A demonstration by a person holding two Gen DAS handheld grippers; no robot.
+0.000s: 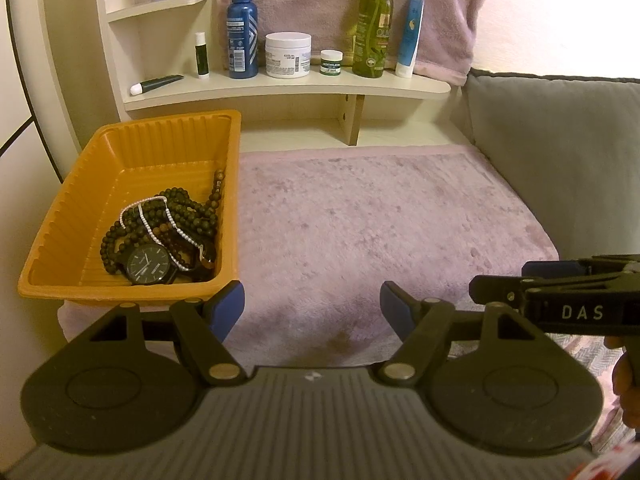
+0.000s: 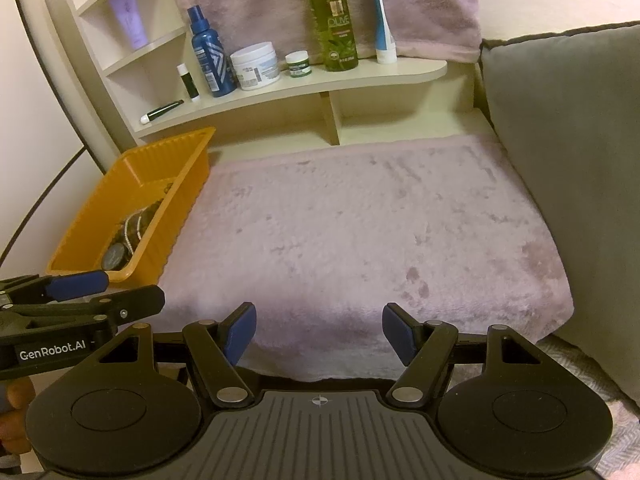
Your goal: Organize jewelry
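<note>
- left wrist view: left tongs (image 1: 312,306) apart, empty, over pink towel (image 1: 380,220). orange tray (image 1: 80,200) far left holds dark bead strands (image 1: 180,212), pearl chain (image 1: 148,216), black watch (image 1: 148,266).
- right wrist view: right tongs (image 2: 319,334) apart, empty; tray (image 2: 176,200) far left, jewelry inside.

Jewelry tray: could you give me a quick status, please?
Left gripper open, right gripper open, both empty. Watch and bead strands piled in orange tray. Towel unobstructed.
</note>
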